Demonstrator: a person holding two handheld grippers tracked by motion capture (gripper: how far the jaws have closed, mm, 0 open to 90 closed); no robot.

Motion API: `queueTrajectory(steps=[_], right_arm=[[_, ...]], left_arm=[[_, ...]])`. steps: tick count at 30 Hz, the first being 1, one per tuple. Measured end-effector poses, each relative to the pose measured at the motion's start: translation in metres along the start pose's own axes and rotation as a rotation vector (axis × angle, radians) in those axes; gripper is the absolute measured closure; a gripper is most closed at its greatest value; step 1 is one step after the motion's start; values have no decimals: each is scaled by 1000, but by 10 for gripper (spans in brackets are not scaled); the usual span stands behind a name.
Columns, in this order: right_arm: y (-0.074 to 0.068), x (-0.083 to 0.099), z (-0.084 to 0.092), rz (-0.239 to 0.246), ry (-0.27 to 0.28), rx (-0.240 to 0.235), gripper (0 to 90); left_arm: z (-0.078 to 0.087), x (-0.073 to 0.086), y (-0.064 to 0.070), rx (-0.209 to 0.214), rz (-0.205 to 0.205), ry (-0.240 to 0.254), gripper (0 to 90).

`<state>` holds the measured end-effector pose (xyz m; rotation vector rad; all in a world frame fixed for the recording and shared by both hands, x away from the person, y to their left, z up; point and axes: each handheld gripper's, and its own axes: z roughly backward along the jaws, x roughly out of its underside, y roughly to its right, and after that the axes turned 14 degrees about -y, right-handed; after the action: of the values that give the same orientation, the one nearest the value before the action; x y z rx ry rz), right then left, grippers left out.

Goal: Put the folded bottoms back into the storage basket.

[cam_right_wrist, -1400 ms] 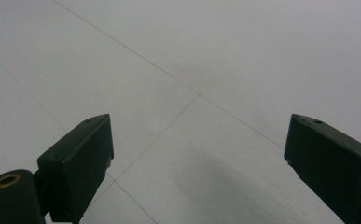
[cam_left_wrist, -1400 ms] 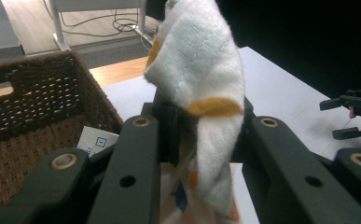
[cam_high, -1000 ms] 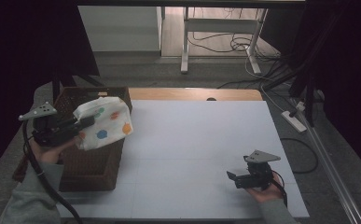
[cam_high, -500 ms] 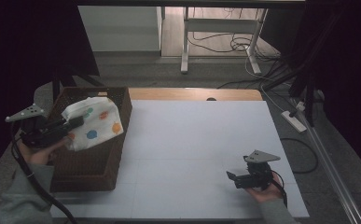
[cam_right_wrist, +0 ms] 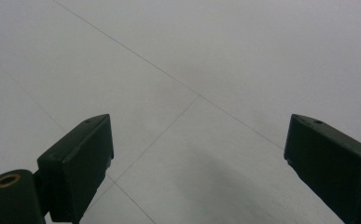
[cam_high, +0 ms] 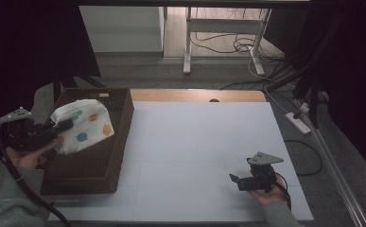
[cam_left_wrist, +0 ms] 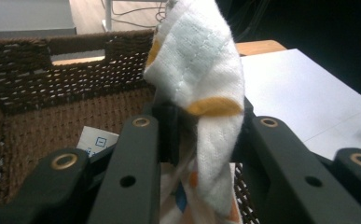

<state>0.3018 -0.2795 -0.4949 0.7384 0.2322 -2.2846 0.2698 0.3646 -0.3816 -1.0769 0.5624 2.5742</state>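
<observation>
White spotted cloth (cam_high: 82, 125), one, over one wicker basket (cam_high: 106, 166).

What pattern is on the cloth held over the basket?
White cloth with orange, blue and green dots, clearest in the high view.

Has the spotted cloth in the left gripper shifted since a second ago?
Yes. The spotted cloth, clamped in the left gripper, has moved left, from over the wicker basket's right wall to over its inside.

Basket (cam_high: 93, 161) on the bench (cam_high: 195, 142) at its left edge, cloth (cam_high: 82, 125) over the basket in the left hand-held gripper (cam_high: 60, 127), right hand-held gripper (cam_high: 237, 179) near the bench's front right corner, well apart
</observation>
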Motion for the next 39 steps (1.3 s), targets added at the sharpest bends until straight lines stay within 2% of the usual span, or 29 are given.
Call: queueTrajectory(steps=[10, 27, 39], right_arm=[[0, 0, 0, 0, -2, 2, 81], [0, 0, 1, -3, 3, 0, 81], [0, 0, 1, -1, 4, 2, 81]], left_arm=[[-8, 4, -11, -18, 20, -38, 722], [-46, 9, -23, -26, 41, -149, 720], [-62, 13, -32, -25, 51, -223, 720]])
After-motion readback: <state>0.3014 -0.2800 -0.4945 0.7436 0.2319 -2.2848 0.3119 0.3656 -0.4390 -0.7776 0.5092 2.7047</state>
